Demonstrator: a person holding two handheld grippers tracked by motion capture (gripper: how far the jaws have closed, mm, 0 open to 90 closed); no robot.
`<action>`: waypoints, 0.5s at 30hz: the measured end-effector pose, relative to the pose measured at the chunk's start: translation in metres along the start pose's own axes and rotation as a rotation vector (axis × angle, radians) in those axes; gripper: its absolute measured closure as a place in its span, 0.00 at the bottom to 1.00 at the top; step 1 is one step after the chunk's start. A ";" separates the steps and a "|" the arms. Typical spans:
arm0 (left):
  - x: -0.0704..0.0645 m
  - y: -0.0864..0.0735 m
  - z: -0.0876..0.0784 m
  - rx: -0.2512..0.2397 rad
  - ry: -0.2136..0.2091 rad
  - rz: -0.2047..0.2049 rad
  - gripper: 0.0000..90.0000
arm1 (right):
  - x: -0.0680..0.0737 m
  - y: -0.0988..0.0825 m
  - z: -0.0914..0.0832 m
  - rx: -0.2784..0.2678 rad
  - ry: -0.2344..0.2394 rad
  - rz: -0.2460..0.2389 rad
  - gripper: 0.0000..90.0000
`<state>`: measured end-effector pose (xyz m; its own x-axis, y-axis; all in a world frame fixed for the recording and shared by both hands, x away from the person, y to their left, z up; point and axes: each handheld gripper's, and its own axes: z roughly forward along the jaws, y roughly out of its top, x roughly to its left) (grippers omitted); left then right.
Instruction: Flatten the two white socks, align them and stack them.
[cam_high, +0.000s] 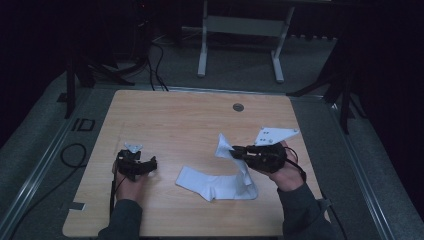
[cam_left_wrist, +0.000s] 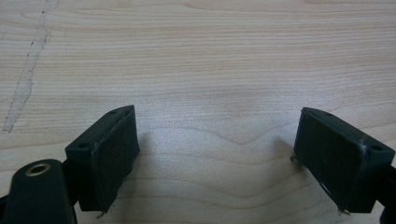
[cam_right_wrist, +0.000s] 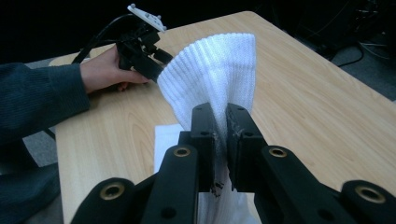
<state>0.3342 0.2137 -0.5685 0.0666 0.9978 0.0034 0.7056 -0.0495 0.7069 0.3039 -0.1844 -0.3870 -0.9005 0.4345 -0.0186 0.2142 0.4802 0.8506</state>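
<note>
A white ribbed sock (cam_high: 215, 182) lies on the wooden table (cam_high: 190, 120) near the front middle, its toe end flat toward the left. My right gripper (cam_high: 236, 151) is shut on the sock's cuff end (cam_right_wrist: 212, 74) and holds it lifted off the table, so the cuff stands up past the jaws. In the right gripper view the fabric is pinched between the two black pads (cam_right_wrist: 205, 126). My left gripper (cam_high: 150, 164) rests at the front left of the table, jaws wide open over bare wood (cam_left_wrist: 210, 140), nothing between its pads (cam_left_wrist: 114, 154).
A round grommet hole (cam_high: 238, 107) sits near the table's far edge. A white frame leg (cam_high: 202, 45) and black stands are on the floor behind the table. Cables (cam_high: 75, 155) lie on the floor at the left.
</note>
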 end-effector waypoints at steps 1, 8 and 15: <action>0.000 0.000 0.000 0.000 0.000 0.000 0.15 | 0.001 -0.001 0.002 0.000 0.004 0.005 0.91; 0.000 0.000 0.000 -0.001 0.000 0.001 0.15 | 0.007 -0.013 0.026 0.045 0.037 0.031 0.91; 0.000 0.000 0.000 -0.002 0.001 0.001 0.15 | 0.010 -0.027 0.053 0.079 0.064 0.074 0.91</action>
<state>0.3342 0.2136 -0.5686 0.0666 0.9978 0.0043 0.7042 -0.0501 0.7082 0.3090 -0.1529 -0.4382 -0.9027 0.4231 0.0783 0.3081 0.5086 0.8040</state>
